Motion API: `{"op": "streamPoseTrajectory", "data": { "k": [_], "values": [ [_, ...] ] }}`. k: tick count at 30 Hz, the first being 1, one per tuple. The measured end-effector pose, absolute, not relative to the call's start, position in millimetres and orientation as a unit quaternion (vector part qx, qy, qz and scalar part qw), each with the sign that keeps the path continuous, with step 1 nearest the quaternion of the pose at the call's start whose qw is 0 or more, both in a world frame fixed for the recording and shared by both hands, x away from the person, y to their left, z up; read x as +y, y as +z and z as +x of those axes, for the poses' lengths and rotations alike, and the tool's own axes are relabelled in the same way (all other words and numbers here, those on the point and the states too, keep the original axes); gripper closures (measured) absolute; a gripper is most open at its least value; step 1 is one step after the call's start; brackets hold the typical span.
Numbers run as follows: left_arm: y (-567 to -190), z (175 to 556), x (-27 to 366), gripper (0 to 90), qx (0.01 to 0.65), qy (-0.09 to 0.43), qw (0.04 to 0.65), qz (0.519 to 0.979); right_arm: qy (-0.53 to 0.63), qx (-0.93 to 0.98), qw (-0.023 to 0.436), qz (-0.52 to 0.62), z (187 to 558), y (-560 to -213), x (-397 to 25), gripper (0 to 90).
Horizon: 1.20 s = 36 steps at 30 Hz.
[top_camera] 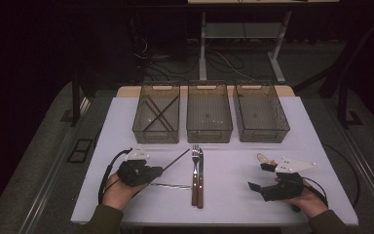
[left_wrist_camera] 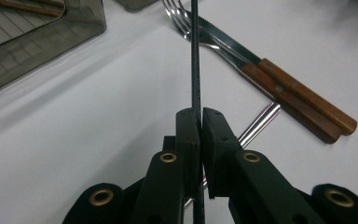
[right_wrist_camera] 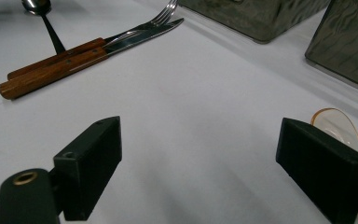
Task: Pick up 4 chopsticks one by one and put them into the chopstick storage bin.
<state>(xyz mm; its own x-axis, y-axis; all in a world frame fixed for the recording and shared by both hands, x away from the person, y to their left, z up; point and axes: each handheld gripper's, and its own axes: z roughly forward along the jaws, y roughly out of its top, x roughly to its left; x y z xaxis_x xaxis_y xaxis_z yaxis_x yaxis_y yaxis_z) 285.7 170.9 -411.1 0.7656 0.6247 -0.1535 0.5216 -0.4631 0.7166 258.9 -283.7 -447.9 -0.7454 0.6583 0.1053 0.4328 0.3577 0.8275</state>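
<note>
My left gripper is shut on a thin dark chopstick, which points up and away over the white table. A fork and a knife with wooden handles lie side by side at the table's middle. A metal spoon lies flat under my left gripper, beside those handles. My right gripper stands open just above the cloth, nothing between its jaws. A clear amber-edged spoon lies by its right jaw.
Three see-through grey bins stand in a row at the back: the left bin holds crossed chopsticks, while the middle bin and the right bin look bare. Table legs and cables lie beyond the far edge.
</note>
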Motion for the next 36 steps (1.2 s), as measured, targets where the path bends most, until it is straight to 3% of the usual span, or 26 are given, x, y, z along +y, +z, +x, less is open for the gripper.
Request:
{"op": "streamPoseTrajectory", "data": {
  "k": [36],
  "values": [
    [-375.5,329.1,177.4,85.6,0.362,0.101,0.453,0.808,0.455,0.815,0.121,0.337,259.8,-449.0,-283.0,14.0]
  ]
}}
